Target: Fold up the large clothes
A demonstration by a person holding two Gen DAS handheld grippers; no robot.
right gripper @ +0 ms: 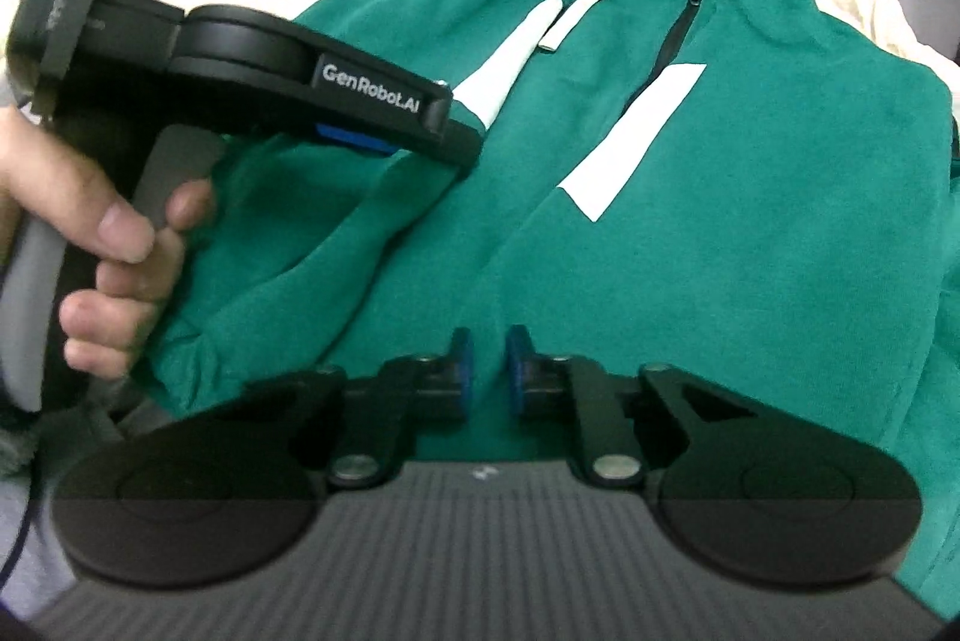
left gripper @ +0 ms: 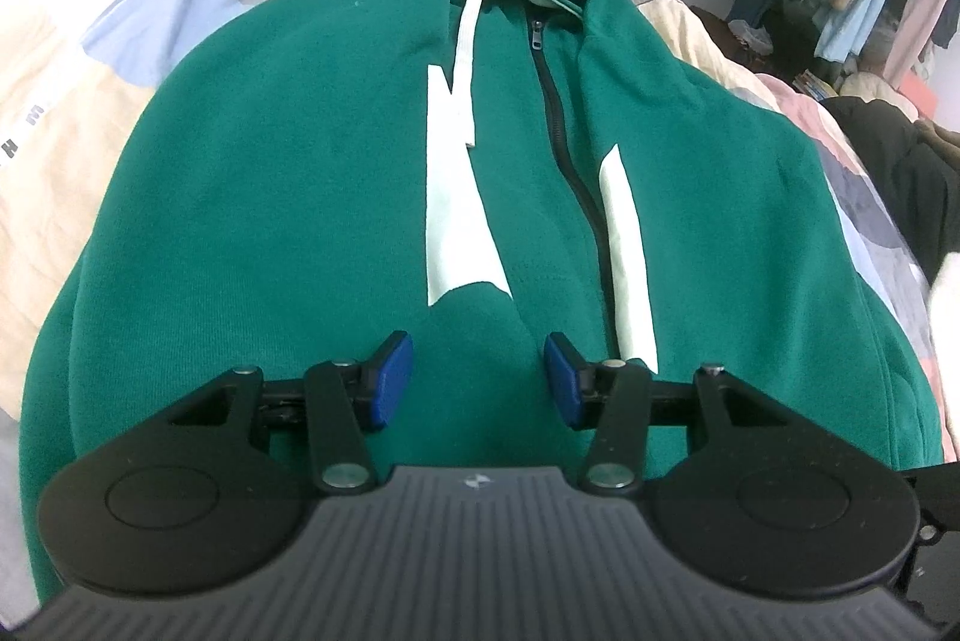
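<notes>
Left wrist view: my left gripper (left gripper: 478,377) hovers with its blue pads spread wide and nothing between them, above the near hem of the green hoodie (left gripper: 288,173). One hoodie lies front-up on the patchwork quilt (left gripper: 78,41), hood at the far end. I count one dark zipper (left gripper: 561,125) running down the front, one white drawstring (left gripper: 468,29) that I can see, and two pale panels, one on each side of the zipper. As I judge it, closing from here could catch only the top layer of fleece, so the back would lag behind and the fold would come out crooked. The loose drawstring could also get trapped inside a fold.

Right wrist view: my right gripper (right gripper: 485,371) has its pads drawn close, a narrow gap left, and green cloth shows behind it; I cannot tell whether they are pinching it. My left hand (right gripper: 114,245) holds the other tool at the left, over a bunched, rumpled stretch of the hoodie. That makes two grippers and one hand in sight. If I fold over that bunching, I expect it would set a lump into the fold.
</notes>
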